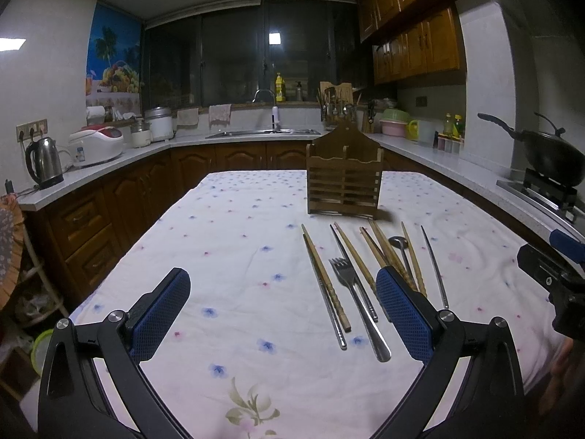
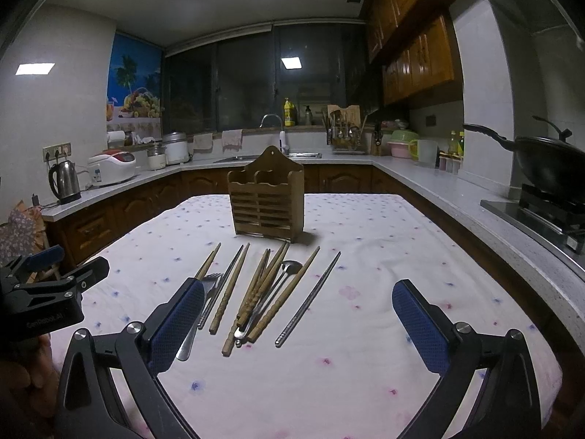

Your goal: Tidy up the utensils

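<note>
Kettle [image 1: 44, 162], wok [image 1: 548, 152] and rice cooker [image 1: 95, 145] on counters.

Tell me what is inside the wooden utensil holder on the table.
Nothing sticks out above the wooden utensil holder, and its front slats show only dark gaps. The compartment bottoms stay hidden behind the slats, so anything short inside cannot be ruled out.

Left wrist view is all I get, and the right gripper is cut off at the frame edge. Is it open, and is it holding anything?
Observer: The right gripper is open, with nothing between its fingers.
Operator: The spoon shows only its bowl here. Where does the handle run?
Observer: The handle lies within the bundle of wooden chopsticks, against them, with its end pointing toward the grippers.
</note>
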